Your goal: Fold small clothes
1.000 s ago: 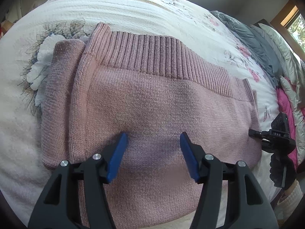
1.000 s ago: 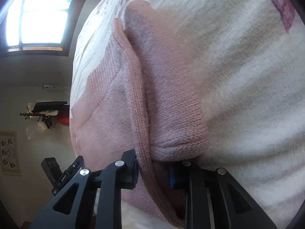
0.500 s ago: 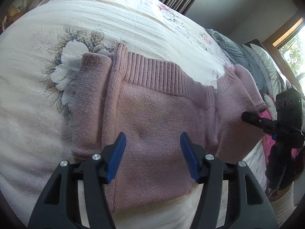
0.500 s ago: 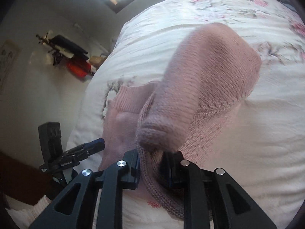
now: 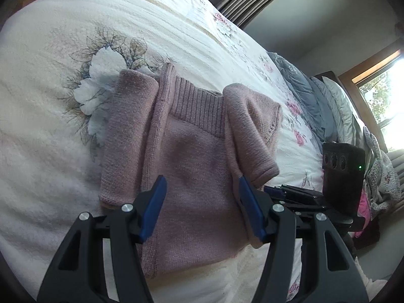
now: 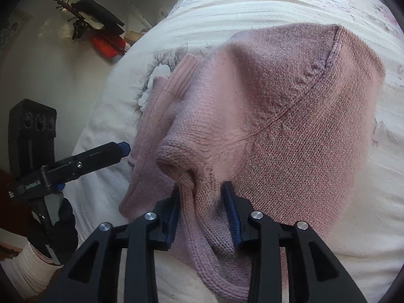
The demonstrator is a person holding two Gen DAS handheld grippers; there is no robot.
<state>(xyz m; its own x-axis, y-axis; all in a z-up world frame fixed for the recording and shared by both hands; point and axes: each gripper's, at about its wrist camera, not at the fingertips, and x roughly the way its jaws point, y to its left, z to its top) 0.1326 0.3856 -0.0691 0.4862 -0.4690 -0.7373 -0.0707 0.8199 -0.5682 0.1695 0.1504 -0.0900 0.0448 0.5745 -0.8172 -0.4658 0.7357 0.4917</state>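
Right gripper [image 6: 203, 205] pinches the pink sweater [image 5: 192, 156] side fold; left gripper [image 5: 200, 202] spread, empty, above the sweater's body. Lay fold flat, edges parallel, before releasing.

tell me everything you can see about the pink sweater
The pink sweater is a small, dusty-pink knit with a ribbed band along its far edge. It lies on the white floral bedspread. One side is already folded in flat; the other side, sleeve included, is lifted and doubled over the body. The right gripper has its jaws shut on a bunch of that fabric. The left gripper hangs open above the body.
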